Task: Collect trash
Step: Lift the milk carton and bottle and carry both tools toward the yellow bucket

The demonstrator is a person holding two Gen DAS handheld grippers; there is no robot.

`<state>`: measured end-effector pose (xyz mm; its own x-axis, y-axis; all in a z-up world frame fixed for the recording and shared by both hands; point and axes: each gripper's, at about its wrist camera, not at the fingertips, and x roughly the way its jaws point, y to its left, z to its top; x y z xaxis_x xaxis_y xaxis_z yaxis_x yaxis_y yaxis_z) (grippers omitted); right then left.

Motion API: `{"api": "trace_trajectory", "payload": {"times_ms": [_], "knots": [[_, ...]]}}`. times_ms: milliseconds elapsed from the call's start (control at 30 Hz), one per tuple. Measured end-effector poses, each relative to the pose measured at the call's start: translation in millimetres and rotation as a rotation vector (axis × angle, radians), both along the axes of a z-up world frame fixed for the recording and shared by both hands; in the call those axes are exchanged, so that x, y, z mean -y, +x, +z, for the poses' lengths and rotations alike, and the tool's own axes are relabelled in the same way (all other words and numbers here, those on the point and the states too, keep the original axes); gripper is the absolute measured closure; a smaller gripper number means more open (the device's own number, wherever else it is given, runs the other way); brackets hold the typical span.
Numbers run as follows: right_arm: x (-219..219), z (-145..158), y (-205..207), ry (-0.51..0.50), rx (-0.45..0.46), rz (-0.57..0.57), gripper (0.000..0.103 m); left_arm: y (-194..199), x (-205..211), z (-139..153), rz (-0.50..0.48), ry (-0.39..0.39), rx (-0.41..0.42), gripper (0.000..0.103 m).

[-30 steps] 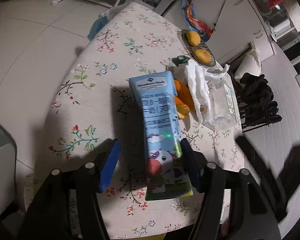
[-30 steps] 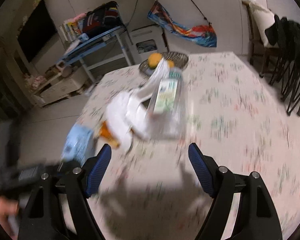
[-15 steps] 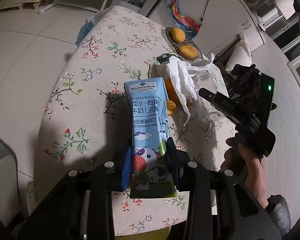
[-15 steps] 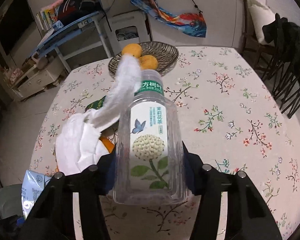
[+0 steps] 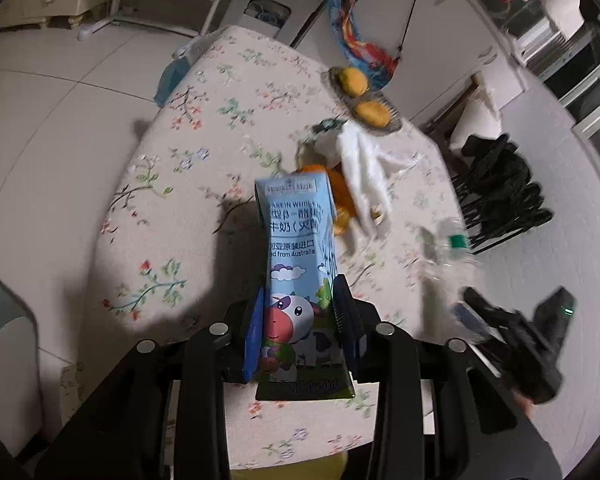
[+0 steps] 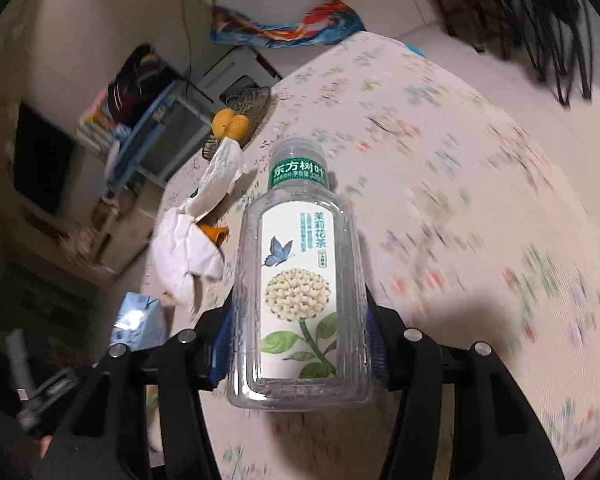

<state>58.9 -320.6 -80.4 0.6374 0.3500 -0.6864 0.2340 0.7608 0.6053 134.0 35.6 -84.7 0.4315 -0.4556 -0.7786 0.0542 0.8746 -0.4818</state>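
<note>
Only my right wrist view shows my right gripper clamping the clear bottle; my left gripper pinches 1 milk carton, frame centre.

Left gripper jaws clamping blue milk carton by its lower end over floral-cloth desk. White tissue and orange peel lying beyond it, mangoes in a basket further back. Right gripper blurring at right.
</note>
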Motion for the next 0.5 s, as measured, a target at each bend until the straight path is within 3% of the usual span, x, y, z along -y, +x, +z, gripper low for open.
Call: {"api": "trace_trajectory", "payload": {"times_ms": [267, 500], "knots": [[-18.4, 2.5, -26.4, 0.033, 0.013, 0.058, 0.049, -3.0, 6.8, -1.2, -0.034, 0.021, 0.017, 0.071], [-16.3, 1.3, -42.0, 0.142, 0.05, 0.062, 0.049, -23.4, -0.1, 18.3, -0.038, -0.057, 0.094, 0.072]]}}
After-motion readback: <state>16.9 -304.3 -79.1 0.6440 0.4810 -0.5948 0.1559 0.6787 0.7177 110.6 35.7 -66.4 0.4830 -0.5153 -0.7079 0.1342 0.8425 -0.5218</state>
